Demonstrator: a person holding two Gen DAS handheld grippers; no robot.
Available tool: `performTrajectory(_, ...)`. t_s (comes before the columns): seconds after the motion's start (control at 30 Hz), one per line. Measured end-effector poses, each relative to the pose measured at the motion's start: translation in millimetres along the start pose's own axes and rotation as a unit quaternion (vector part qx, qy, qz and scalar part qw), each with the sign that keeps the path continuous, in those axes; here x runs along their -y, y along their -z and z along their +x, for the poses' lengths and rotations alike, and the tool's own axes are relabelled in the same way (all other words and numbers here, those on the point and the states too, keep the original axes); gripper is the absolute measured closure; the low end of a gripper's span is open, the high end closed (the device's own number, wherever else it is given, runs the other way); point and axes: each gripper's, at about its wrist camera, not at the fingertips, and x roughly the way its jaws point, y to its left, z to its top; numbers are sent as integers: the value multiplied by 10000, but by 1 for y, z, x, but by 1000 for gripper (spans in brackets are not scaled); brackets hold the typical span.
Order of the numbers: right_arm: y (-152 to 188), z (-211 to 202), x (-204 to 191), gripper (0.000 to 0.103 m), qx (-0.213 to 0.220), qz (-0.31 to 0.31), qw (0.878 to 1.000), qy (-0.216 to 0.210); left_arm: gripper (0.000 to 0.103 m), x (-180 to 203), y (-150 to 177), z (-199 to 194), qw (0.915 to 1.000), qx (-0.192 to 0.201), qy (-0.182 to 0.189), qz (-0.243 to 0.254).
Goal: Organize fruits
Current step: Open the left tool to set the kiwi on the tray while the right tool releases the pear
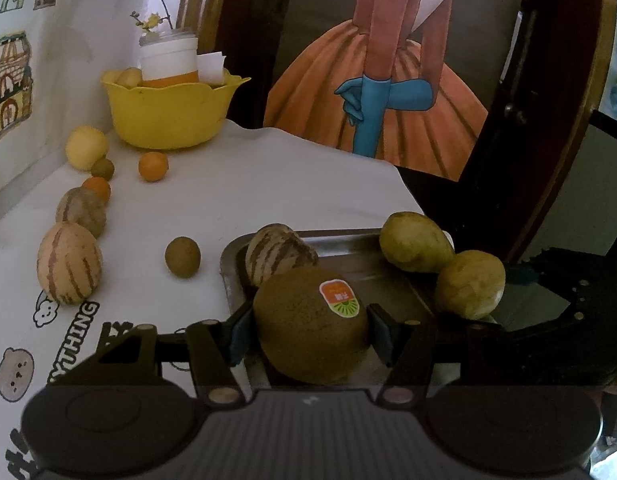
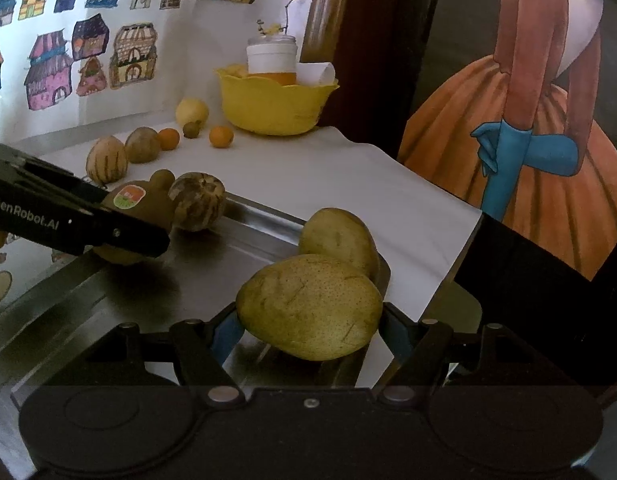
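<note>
A white cloth [image 1: 236, 184] covers the table, and a metal tray [image 2: 212, 264] sits on its near corner. Back by the wall stands a yellow bowl [image 1: 168, 116], with 7 loose fruits on the cloth in front of it. On the tray lie 1 striped melon [image 1: 278, 254] and 1 pear [image 2: 338, 236] at the far rim. The left gripper [image 1: 308, 334] pinches a kiwi [image 1: 310, 326] with a sticker, low over the tray's near left corner. The right gripper [image 2: 310, 330] pinches a second pear [image 2: 310, 306] just above the tray's right edge, almost against the first pear. I'd worry about that second pear: let go so near the rim, it could roll off onto the cloth or nudge its neighbour over. The kiwi could bump the melon.
</note>
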Motion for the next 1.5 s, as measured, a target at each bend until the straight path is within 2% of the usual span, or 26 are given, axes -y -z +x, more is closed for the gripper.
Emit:
performTrajectory(0.47, 4, 1, -5, 29, 45, -257, 9997, 29, 39, 9, 4, 2, 9985, 19, -131, 535)
performTrajectory(0.8, 6, 2, -10, 28, 38, -335, 9994, 51, 39, 10, 5, 1, 9975, -32, -206, 683)
performTrajectory(1.1, 6, -6, -11, 27, 56, -371, 9993, 44, 36, 9, 5, -6, 9981, -23, -163, 600)
performTrajectory(1.3, 8, -31, -13, 17, 311, -239, 9992, 43, 23, 3, 8, -35, 9991, 196, -202, 301)
performTrajectory(1.37, 9, -42, -15, 15, 400, -193, 9990, 56, 16, 2, 11, -46, 9991, 273, -263, 197)
performTrajectory(1.5, 12, -65, -20, 4, 567, -21, 9984, 55, 6, 1, 19, -68, 9989, 327, -336, 1)
